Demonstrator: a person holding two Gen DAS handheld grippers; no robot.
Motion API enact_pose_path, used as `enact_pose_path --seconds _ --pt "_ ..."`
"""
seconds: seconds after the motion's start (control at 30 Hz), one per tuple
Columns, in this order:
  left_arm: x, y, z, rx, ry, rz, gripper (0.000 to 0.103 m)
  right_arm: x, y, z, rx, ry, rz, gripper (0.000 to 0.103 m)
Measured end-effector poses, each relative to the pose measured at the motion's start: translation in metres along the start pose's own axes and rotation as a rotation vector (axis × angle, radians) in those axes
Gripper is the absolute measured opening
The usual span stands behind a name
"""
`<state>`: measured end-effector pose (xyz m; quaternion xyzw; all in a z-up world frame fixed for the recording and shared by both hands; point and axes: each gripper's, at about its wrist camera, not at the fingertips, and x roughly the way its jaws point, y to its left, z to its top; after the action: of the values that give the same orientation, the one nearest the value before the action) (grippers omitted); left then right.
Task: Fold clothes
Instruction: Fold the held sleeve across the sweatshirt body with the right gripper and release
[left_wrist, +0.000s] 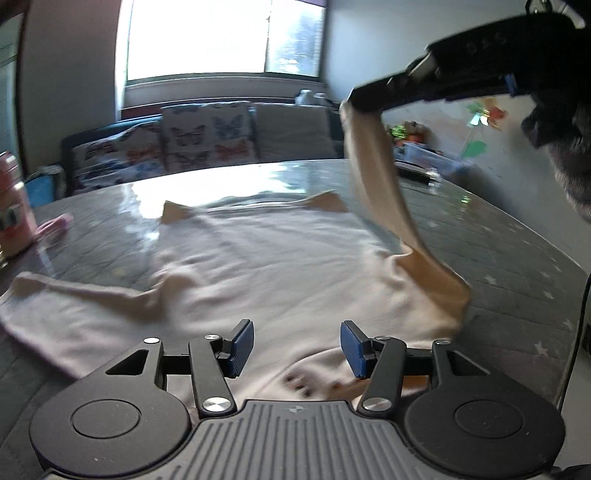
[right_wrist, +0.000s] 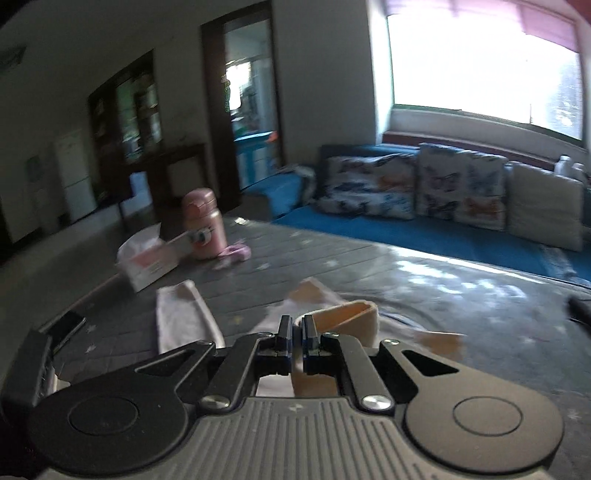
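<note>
A pale cream long-sleeved shirt (left_wrist: 273, 266) lies spread flat on the grey table (left_wrist: 498, 251), collar end near me. In the left wrist view my left gripper (left_wrist: 297, 349) hovers just above the collar with its blue pads apart and nothing between them. The right gripper (left_wrist: 351, 99) is high at the upper right, shut on the cuff of the shirt's right sleeve (left_wrist: 376, 177), which hangs stretched up off the table. In the right wrist view that gripper (right_wrist: 296, 325) pinches the sleeve cuff (right_wrist: 347, 314), with the shirt's other sleeve (right_wrist: 181, 317) lying flat below.
A pink bottle (right_wrist: 205, 225) and a tissue box (right_wrist: 147, 262) stand at the table's left side, with a small pink item (right_wrist: 234, 253) beside them. A blue sofa (right_wrist: 369, 229) with butterfly cushions runs behind the table under a bright window. Clutter sits at the table's far right (left_wrist: 421, 158).
</note>
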<state>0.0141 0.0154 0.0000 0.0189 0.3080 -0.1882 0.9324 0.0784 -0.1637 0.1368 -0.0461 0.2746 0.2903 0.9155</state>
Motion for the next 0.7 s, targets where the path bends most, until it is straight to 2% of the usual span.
enact_pose_path --seconds 0.17,0.23,0.27,0.4,0.53,0.7 --pt "-0.012 0.018 -0.009 -0.045 0.002 0.047 0.056 0.035 0.029 -0.011 -0.008 0.068 0.092 0.005" --pt "-0.013 0.023 -0.01 -0.058 0.004 0.06 0.056 0.04 0.033 -0.015 -0.003 0.084 0.11 0.012" --pt "-0.014 0.024 -0.011 -0.063 0.005 0.065 0.056 0.042 0.035 -0.018 -0.004 0.09 0.114 0.012" --pt "-0.018 0.029 -0.01 -0.072 -0.005 0.073 0.056 0.033 0.021 -0.025 -0.02 0.109 0.092 0.021" --pt "-0.015 0.033 -0.005 -0.089 -0.011 0.074 0.056 0.024 -0.005 -0.046 -0.043 0.188 0.034 0.022" --pt "-0.001 0.035 -0.001 -0.095 0.008 0.092 0.054 0.015 -0.033 -0.09 -0.015 0.292 -0.006 0.022"
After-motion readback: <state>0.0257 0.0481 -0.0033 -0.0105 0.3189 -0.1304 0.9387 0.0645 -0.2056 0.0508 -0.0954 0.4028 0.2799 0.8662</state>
